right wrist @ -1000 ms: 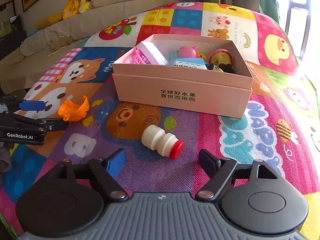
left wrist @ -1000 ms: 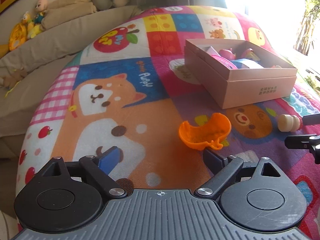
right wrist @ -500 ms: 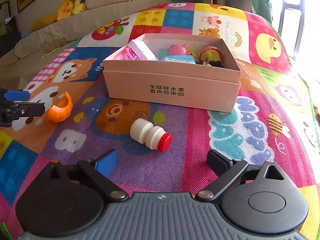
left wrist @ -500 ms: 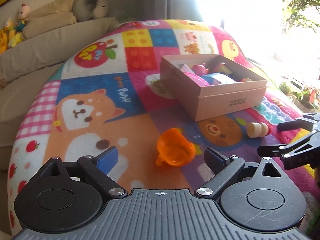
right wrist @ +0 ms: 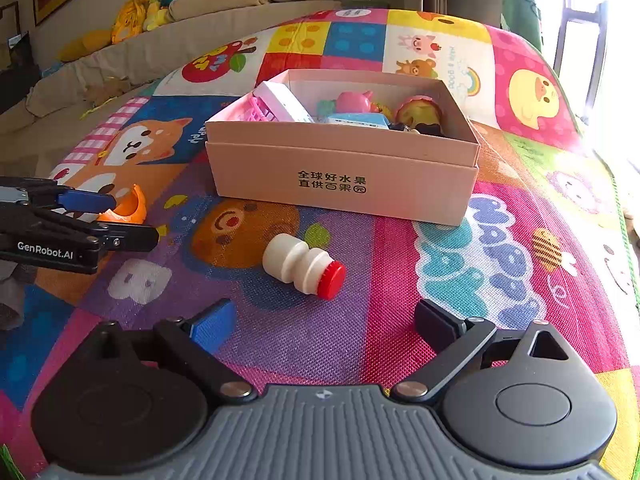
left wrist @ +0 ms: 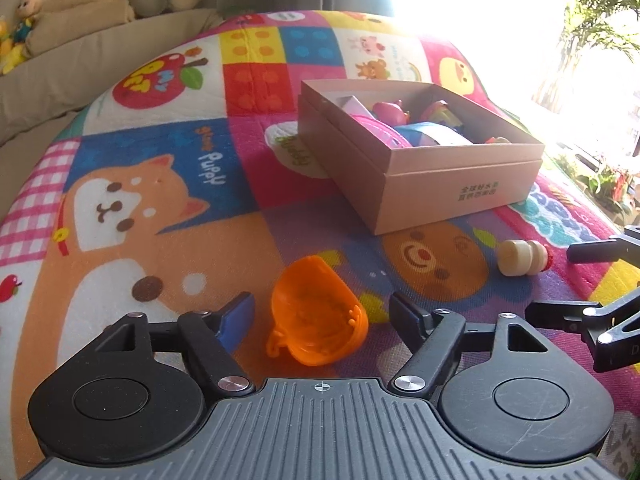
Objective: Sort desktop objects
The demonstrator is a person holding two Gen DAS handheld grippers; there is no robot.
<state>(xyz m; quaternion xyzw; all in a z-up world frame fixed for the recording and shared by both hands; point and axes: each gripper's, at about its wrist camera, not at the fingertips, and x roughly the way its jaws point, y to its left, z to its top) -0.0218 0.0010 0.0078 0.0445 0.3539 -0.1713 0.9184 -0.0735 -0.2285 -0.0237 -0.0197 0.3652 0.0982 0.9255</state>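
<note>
"genrobot.ai" on left gripper [right wrist: 132,220]; "puppy" on mat [left wrist: 208,168]

The left wrist view looks low and forward across the colourful cartoon-print play mat [left wrist: 168,184], close over the orange plastic cup-shaped toy [left wrist: 316,320]. The right wrist view, further right, faces the pink cardboard box [right wrist: 344,176] from its printed side. Both share that box, the white red-capped toy bottle [right wrist: 302,266], and the orange toy.
</note>
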